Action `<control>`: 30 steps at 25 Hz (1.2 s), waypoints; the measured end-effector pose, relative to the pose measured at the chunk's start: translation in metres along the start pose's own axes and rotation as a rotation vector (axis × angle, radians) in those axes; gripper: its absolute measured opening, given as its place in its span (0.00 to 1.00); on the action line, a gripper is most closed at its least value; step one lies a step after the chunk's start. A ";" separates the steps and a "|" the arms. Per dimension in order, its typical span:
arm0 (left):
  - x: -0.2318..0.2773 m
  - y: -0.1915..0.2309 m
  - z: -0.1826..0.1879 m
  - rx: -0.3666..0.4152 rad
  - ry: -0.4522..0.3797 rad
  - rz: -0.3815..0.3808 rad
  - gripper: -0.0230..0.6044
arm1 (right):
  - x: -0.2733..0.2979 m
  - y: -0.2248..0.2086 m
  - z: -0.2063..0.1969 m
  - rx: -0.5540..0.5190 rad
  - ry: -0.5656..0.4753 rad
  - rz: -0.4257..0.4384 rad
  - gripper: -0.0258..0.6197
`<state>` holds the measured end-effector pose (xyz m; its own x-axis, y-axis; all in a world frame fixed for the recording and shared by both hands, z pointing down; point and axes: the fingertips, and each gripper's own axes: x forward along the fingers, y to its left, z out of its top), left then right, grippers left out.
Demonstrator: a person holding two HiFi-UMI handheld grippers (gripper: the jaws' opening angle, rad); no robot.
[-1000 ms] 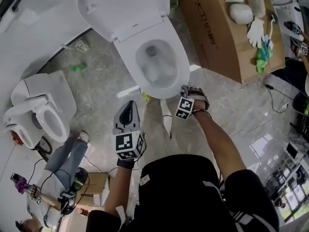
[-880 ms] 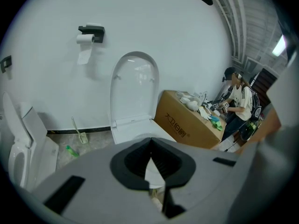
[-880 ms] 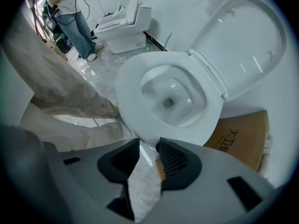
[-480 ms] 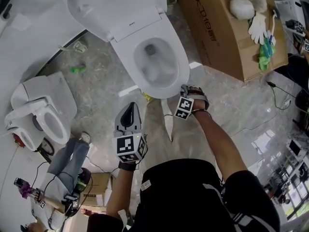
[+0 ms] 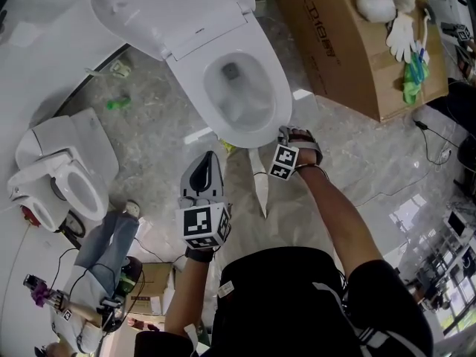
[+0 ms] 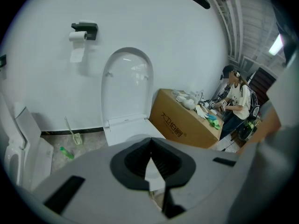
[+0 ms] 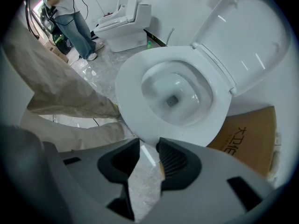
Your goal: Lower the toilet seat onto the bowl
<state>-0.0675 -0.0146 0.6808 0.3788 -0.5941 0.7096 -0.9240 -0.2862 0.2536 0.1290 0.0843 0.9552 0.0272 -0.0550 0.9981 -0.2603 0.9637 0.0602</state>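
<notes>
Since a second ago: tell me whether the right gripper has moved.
No. The right gripper sits at the same spot beside the toilet bowl's front rim; only the head view itself shifted a little.

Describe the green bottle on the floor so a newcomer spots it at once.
Find the toilet with its raised lid at the white wall. On the floor to its left lies the green bottle, small and bright green; the brush beside it is white.

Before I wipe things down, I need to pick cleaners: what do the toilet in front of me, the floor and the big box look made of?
Toilet: glossy white ceramic by its sheen; the lid may be plastic. Floor: polished grey veined stone or tile, mirroring light. Box: matt brown cardboard, printed lettering.
</notes>
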 end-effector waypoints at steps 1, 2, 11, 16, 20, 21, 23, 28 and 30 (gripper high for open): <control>0.001 -0.002 0.000 -0.002 0.000 -0.003 0.05 | 0.001 0.001 0.000 0.003 0.001 0.003 0.24; 0.002 -0.004 -0.001 -0.003 0.002 -0.007 0.05 | 0.002 0.002 -0.001 0.005 0.003 0.007 0.24; 0.018 -0.015 -0.004 0.002 0.008 -0.027 0.05 | 0.017 0.005 -0.003 -0.001 0.010 0.040 0.23; 0.021 -0.012 -0.007 -0.012 0.013 -0.016 0.05 | 0.026 0.008 -0.004 0.005 0.016 0.053 0.23; 0.023 -0.008 -0.015 -0.023 0.028 -0.006 0.05 | 0.035 0.010 -0.005 0.007 0.023 0.067 0.22; 0.023 -0.006 -0.017 -0.029 0.030 -0.003 0.05 | 0.036 0.010 -0.005 0.008 0.024 0.070 0.22; 0.024 -0.004 -0.022 -0.046 0.035 0.008 0.05 | 0.040 0.010 -0.004 0.008 0.024 0.074 0.22; 0.021 -0.006 -0.033 -0.077 0.047 0.015 0.05 | 0.048 0.011 -0.006 0.003 0.037 0.089 0.22; 0.021 -0.004 -0.035 -0.088 0.047 0.021 0.05 | 0.052 0.011 -0.006 0.007 0.044 0.097 0.22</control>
<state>-0.0576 0.0010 0.7175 0.3586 -0.5631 0.7445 -0.9334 -0.2057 0.2940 0.1335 0.0941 1.0078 0.0438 0.0502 0.9978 -0.2704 0.9620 -0.0365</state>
